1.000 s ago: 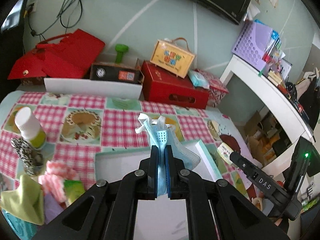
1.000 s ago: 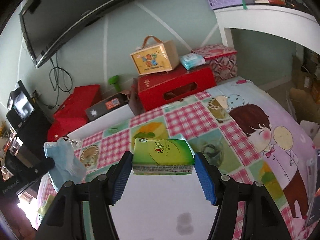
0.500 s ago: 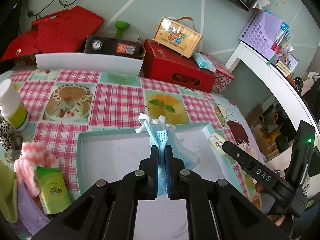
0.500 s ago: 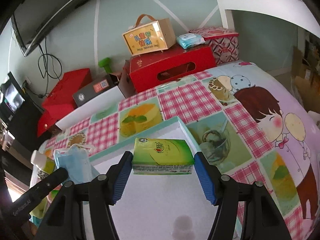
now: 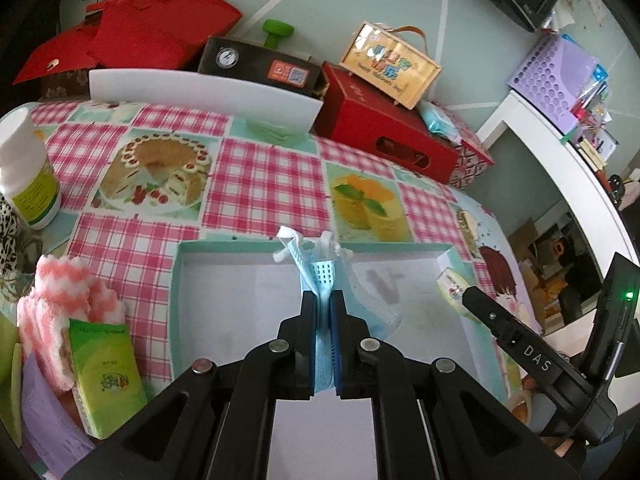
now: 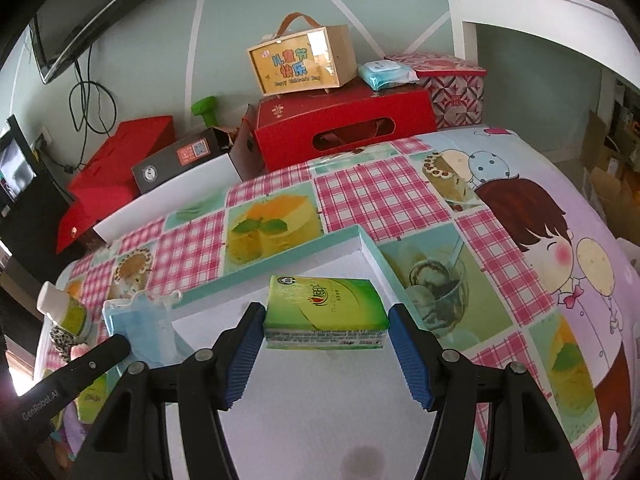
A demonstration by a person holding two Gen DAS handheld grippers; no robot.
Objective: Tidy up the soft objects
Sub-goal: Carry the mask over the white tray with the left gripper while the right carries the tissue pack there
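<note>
My left gripper is shut on a pale blue face mask, whose white ear loops stick up past the pads. It hangs over a shallow white box with a teal rim on the patterned tablecloth. My right gripper is shut on a green tissue pack, held flat over the box's right end near its rim. In the right wrist view the mask and a left finger show at lower left. The left wrist view catches the tissue pack's end at the right.
Left of the box lie a pink-and-white striped cloth, a second green tissue pack and a white bottle. Red boxes, a white board and a yellow gift box line the back. A white desk stands right.
Both grippers have sunk toward the white box, which now looks nearer and larger. The mask and the tissue pack stay gripped as before.
</note>
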